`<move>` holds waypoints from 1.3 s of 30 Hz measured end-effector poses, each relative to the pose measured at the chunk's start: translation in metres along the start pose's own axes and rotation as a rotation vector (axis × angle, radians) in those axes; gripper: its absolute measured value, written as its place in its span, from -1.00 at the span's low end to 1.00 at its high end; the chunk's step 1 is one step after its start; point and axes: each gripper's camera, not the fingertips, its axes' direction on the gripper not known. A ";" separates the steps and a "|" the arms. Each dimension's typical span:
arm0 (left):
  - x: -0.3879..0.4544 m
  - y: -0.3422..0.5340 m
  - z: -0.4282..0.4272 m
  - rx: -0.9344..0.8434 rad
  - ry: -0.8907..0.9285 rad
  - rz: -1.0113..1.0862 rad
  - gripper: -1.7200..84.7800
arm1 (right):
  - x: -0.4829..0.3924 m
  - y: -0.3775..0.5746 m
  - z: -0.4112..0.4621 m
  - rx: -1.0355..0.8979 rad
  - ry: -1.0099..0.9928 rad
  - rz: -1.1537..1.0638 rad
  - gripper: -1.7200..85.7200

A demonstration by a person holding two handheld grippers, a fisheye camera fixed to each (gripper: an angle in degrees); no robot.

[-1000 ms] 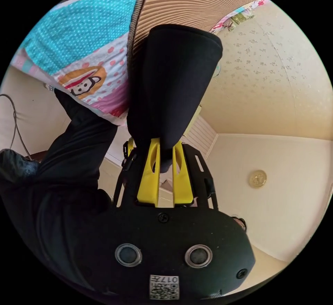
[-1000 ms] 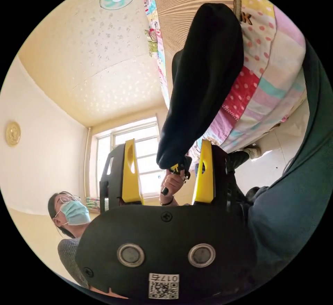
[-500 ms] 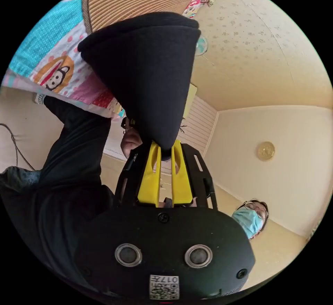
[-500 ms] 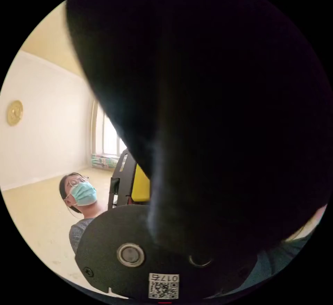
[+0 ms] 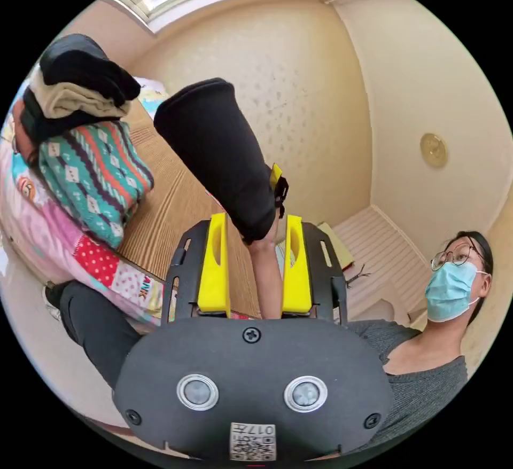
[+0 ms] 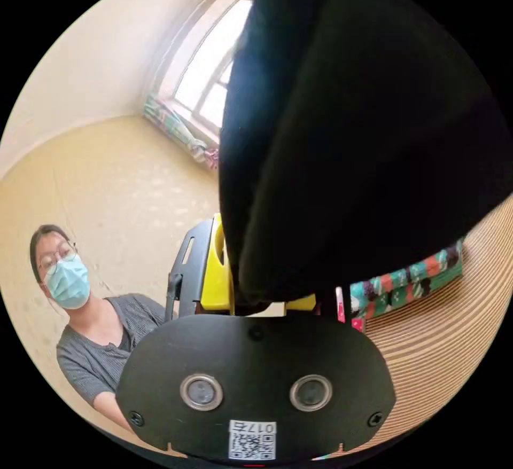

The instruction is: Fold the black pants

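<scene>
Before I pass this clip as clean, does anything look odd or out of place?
The black pants hang right over the right gripper's camera, hiding its jaws. The left gripper stands open, holding nothing. The folded clothes pile looks tidy.

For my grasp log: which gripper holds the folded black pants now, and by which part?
The right gripper holds the folded black pants by one end of the bundle; the left gripper is open.

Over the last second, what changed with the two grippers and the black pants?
The left gripper has let go: its jaws, shut on the black pants a second ago, now stand open. The right gripper, then open, now carries the pants, draped close over its camera. The folded pile came into view.
</scene>
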 end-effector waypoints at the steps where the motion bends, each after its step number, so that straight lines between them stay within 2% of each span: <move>1: -0.008 0.017 -0.024 0.080 -0.090 -0.029 -0.59 | 0.052 0.009 0.016 0.011 0.004 0.161 -0.67; 2: -0.012 0.025 -0.033 0.105 -0.132 -0.042 -0.59 | 0.096 0.029 0.030 -0.017 0.061 0.318 -0.67; 4: -0.031 0.058 -0.045 0.100 -0.256 -0.088 -0.59 | 0.134 0.072 0.040 -0.061 0.126 0.424 -0.71; 7: -0.052 0.090 -0.012 -0.068 -0.354 -0.102 -0.59 | 0.142 0.145 0.036 -0.077 0.054 0.341 -0.80; 9: -0.055 0.106 0.026 -0.188 -0.414 -0.061 -0.59 | 0.128 0.183 0.016 -0.062 0.114 0.323 -0.77; 12: -0.037 0.130 0.117 -0.355 -0.495 0.119 -0.60 | 0.072 0.226 -0.040 0.006 0.423 0.235 -0.70; 14: -0.022 0.145 0.185 -0.451 -0.512 0.256 -0.59 | 0.022 0.248 -0.087 0.078 0.862 0.220 -0.65; 15: -0.014 0.156 0.232 -0.500 -0.503 0.336 -0.53 | 0.010 0.253 -0.098 0.103 0.997 0.229 -0.60; 17: -0.009 0.174 0.298 -0.542 -0.501 0.411 -0.42 | -0.018 0.269 -0.135 0.224 1.450 0.326 -0.36; 19: -0.007 0.197 0.378 -0.573 -0.502 0.475 -0.30 | -0.026 0.278 -0.160 0.295 1.618 0.413 -0.19; 23: -0.015 0.230 0.477 -0.554 -0.636 0.532 -0.20 | -0.003 0.292 -0.210 0.317 1.635 0.671 -0.08; 26: -0.031 0.252 0.533 -0.536 -0.713 0.522 -0.17 | 0.017 0.299 -0.224 0.333 1.673 0.786 -0.04; 31: -0.048 0.287 0.590 -0.563 -0.995 0.516 -0.24 | 0.032 0.300 -0.218 0.371 1.706 0.802 -0.01; 39: -0.062 0.310 0.593 -0.579 -0.983 0.548 -0.27 | 0.029 0.291 -0.211 0.367 1.708 0.809 0.00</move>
